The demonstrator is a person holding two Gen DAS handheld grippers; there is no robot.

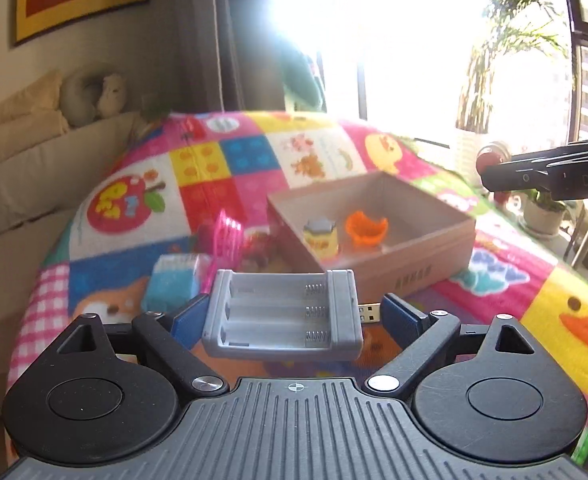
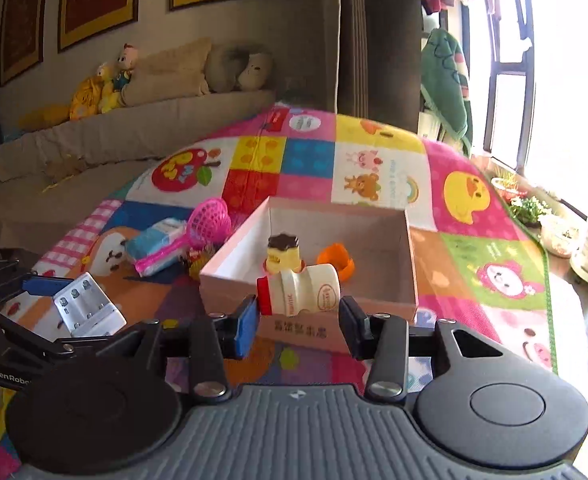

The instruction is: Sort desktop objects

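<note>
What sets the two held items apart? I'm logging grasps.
The battery charger in the left gripper is grey, flat and boxy; the yogurt bottle in the right gripper is cream, rounded and red-capped. The charger lies tray-up, the bottle sideways. Both are clamped above the mat.

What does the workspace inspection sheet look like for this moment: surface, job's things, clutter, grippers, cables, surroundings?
Surface: patchwork play mat, colourful.
Job's things: cardboard box holds a pudding toy and an orange cup; pink scoop, blue packet and a small red toy lie left of it.
Clutter: nothing seen.
Grippers: left gripper grips a grey battery charger; right gripper grips a small drink bottle sideways.
Cables: none; USB plug on the charger.
Surroundings: sofa with cushions, framed pictures, bright window, plants.
</note>
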